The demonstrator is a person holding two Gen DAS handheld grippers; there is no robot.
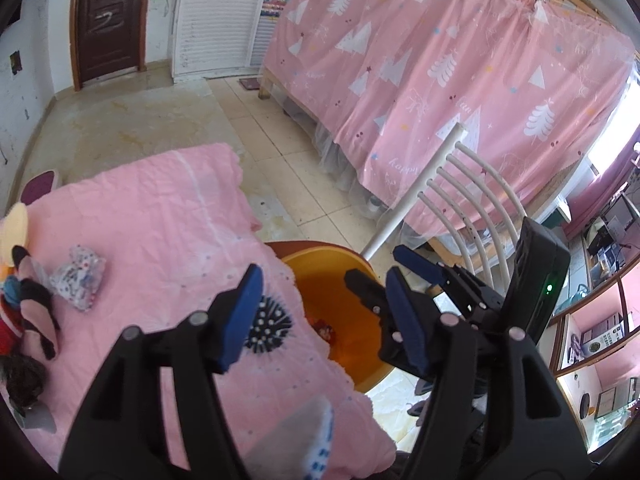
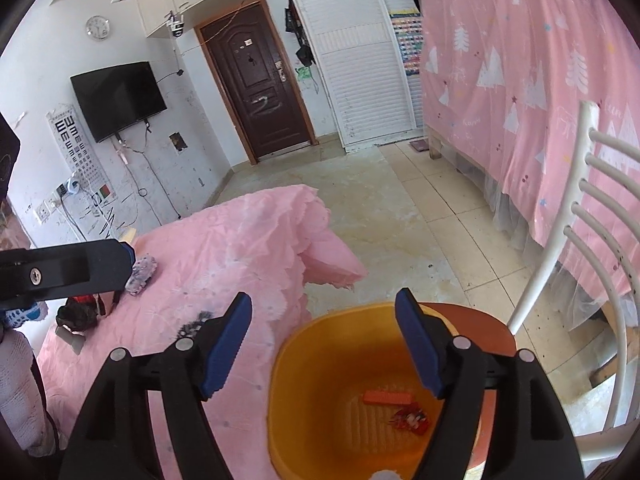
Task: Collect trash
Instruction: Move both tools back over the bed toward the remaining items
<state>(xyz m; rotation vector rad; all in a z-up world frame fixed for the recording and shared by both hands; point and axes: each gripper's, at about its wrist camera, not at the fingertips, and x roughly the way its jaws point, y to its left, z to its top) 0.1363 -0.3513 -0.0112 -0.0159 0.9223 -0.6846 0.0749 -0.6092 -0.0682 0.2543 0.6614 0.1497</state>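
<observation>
An orange bin [image 2: 320, 400] stands on a chair seat beside the pink-covered table [image 2: 240, 248]; it also shows in the left wrist view [image 1: 332, 280]. Inside lie an orange stick [image 2: 387, 397] and a red crumpled wrapper [image 2: 410, 420]. My right gripper [image 2: 324, 344] is open and empty above the bin. My left gripper [image 1: 326, 316] is open and empty over the table edge, with the right gripper [image 1: 400, 276] just past it. A black dotted brush [image 1: 268, 326] lies on the cloth under the left finger. A crumpled dotted wrapper [image 1: 78, 278] lies at the left.
A white chair back [image 2: 592, 248] rises right of the bin. A doll and dark clutter [image 1: 24, 312] sit at the table's left edge. A pink curtain [image 1: 460, 72] hangs at the right. Tiled floor [image 2: 400, 208] stretches to a brown door [image 2: 256, 76].
</observation>
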